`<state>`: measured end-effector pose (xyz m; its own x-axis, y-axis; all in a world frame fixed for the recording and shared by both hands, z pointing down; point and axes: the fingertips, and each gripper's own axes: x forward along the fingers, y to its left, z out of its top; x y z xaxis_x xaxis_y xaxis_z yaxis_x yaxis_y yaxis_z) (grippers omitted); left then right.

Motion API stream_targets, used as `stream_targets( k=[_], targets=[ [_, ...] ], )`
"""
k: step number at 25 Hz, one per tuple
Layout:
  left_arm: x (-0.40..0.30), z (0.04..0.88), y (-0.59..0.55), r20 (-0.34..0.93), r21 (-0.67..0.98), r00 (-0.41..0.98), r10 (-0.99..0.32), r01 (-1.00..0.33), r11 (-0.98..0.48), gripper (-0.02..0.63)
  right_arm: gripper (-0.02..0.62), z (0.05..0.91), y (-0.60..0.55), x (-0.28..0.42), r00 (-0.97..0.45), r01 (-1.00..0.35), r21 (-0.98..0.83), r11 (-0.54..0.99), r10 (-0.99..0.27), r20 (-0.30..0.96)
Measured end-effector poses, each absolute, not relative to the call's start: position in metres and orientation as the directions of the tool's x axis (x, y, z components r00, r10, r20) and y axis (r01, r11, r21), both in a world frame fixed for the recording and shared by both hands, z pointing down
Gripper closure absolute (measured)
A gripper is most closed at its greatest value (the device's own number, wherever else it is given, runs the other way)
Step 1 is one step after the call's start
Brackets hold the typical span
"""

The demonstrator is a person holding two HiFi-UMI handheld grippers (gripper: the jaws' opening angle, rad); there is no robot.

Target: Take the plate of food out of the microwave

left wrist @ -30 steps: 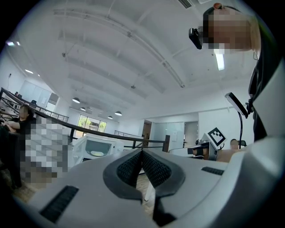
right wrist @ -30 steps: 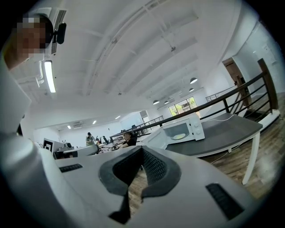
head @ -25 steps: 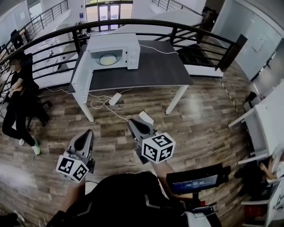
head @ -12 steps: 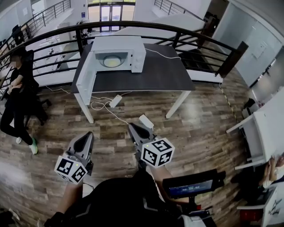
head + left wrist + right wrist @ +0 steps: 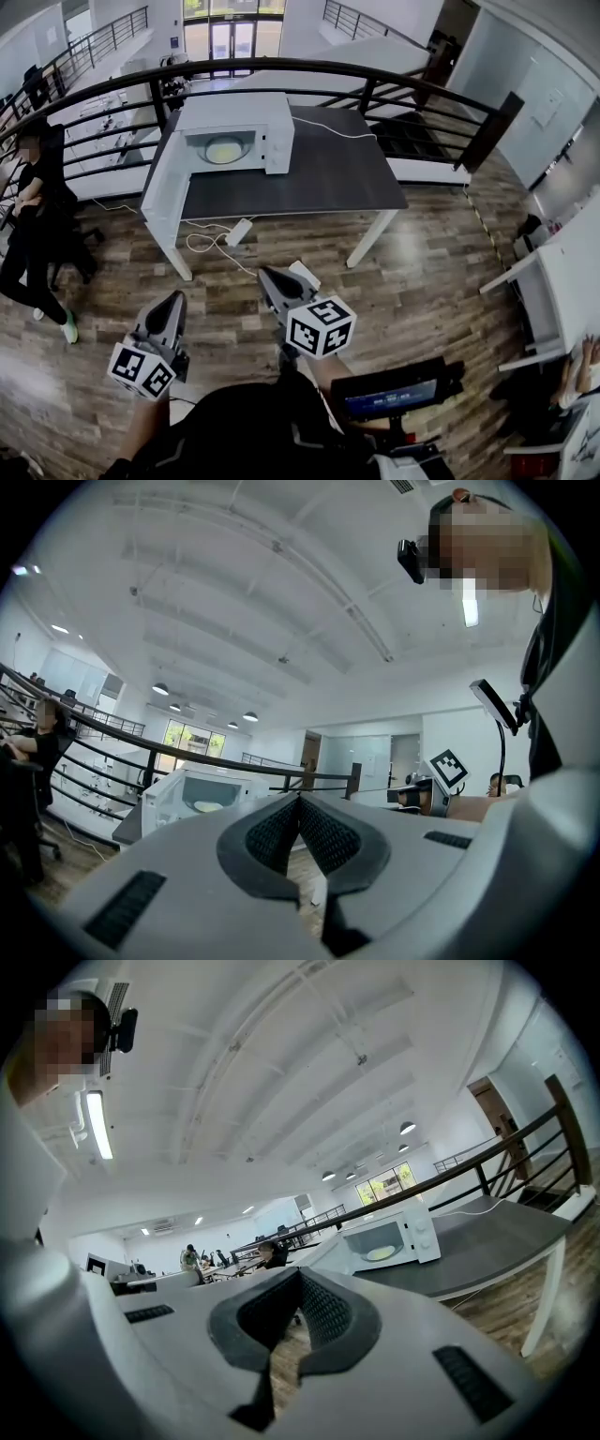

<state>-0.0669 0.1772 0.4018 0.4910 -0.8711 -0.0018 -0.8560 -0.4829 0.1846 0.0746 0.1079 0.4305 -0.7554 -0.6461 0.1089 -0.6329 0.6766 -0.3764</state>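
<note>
A white microwave [image 5: 236,130] stands on a dark table [image 5: 309,164], its door [image 5: 166,183] swung open to the left. A pale yellow plate of food [image 5: 223,149] lies inside its cavity; the plate of food [image 5: 381,1252] also shows in the right gripper view. Both grippers hang low over the wooden floor, well short of the table. My left gripper [image 5: 174,302] is shut and holds nothing. My right gripper [image 5: 266,278] is shut too, with nothing between its jaws. In the left gripper view the microwave [image 5: 202,797] sits far ahead, beyond the touching fingertips.
A black curved railing [image 5: 309,67] runs behind the table. A white power strip [image 5: 238,232] and cables lie on the floor under it. A person in black [image 5: 33,211] stands at the far left. A white box [image 5: 306,275] lies on the floor near the right gripper.
The view has shifted a little: the table and microwave sit slightly further left and lower. Both grippers have dropped lower in view and stayed shut.
</note>
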Motion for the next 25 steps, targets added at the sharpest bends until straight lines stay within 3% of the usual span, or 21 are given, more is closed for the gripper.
stream_targets(
  k=[25],
  targets=[
    [0.037, 0.404, 0.005, 0.043, 0.176, 0.390, -0.920, -0.909, -0.377, 0.601, 0.606, 0.432, -0.069, 0.167, -0.841, -0.522, -0.384, 0.762, -0.534, 0.084]
  ],
)
